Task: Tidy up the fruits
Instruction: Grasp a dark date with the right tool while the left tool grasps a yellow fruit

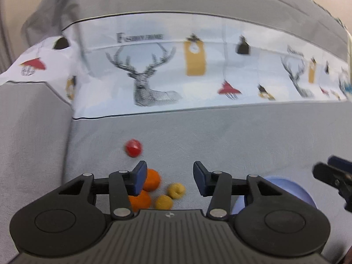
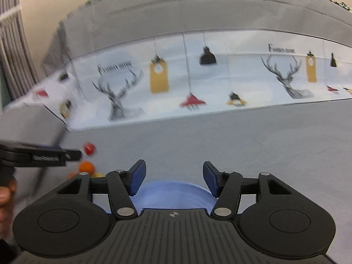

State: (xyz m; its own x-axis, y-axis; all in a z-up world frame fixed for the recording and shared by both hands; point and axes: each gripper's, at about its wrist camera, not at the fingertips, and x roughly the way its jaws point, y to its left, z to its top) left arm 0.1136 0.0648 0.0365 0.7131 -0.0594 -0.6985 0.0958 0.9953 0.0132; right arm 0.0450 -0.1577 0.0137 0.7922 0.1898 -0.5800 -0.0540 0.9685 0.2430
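**Fruits lie loose on the sofa seat, bowl waiting to the right**

Fruits sit just under the left gripper (image 1: 169, 177): its jaws stand spread with nothing pinched between them. Close below its left pad are two round orange fruits, the upper one (image 1: 152, 180) touching the lower one (image 1: 139, 200). Two small yellow fruits (image 1: 175, 190) lie just beside them, between the pads in this view. A small round red fruit (image 1: 133, 147) rests apart, further out on the grey fabric sofa seat (image 1: 220, 136).

The right gripper (image 2: 174, 177) also has its jaws spread and empty, hovering over the pale blue round bowl (image 2: 171, 194). No fruit shows in the visible part of the bowl.

The step in hand looks like picking one fruit for the bowl. To do it well, the left jaws should centre on a single fruit, best a yellow one on the open side of the cluster, so the pads do not nudge its neighbours. The soft seat may let round fruit roll, so a slow, straight descent seems wise.

Behind the seat rises a white cloth printed with deer heads and lamps (image 1: 198, 70).
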